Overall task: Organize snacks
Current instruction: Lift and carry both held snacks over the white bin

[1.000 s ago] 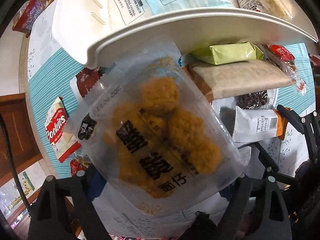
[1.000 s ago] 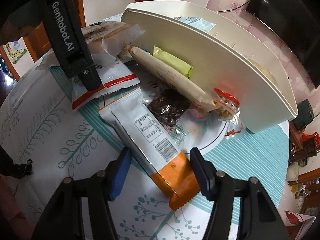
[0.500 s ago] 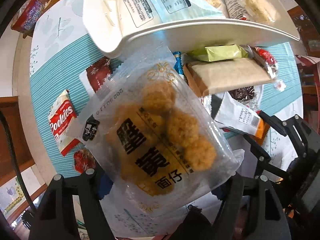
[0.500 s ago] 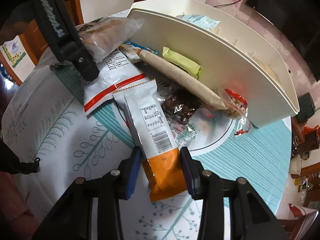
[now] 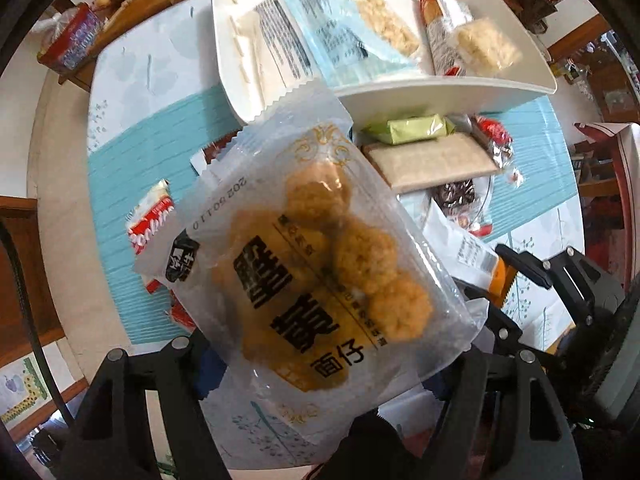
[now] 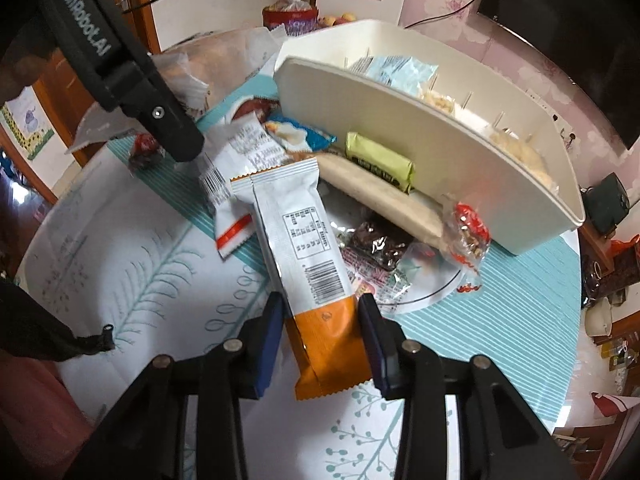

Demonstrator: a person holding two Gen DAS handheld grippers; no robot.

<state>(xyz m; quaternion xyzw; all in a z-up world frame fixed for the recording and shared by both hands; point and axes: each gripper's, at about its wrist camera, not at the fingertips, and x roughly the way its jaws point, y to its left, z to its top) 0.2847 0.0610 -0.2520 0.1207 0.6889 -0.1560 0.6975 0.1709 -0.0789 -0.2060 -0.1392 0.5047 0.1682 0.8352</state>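
Grippers (image 6: pixel 320 324) (image 5: pixel 324 364) each clamp 1 snack packet (image 6: pixel 308 236).

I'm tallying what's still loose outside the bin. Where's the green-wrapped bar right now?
In the right wrist view, the green-wrapped bar lies on the table against the white bin's outer wall, atop the long beige packet.

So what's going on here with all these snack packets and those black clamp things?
A person is sorting snacks with a handheld gripper in each hand. The left gripper holds a clear bag of golden fried balls above the table. The right gripper, its jaws having just closed, pinches the orange end of a white snack bar. A cream tray already contains a few packets, while others lie loose on the tablecloth beside it.
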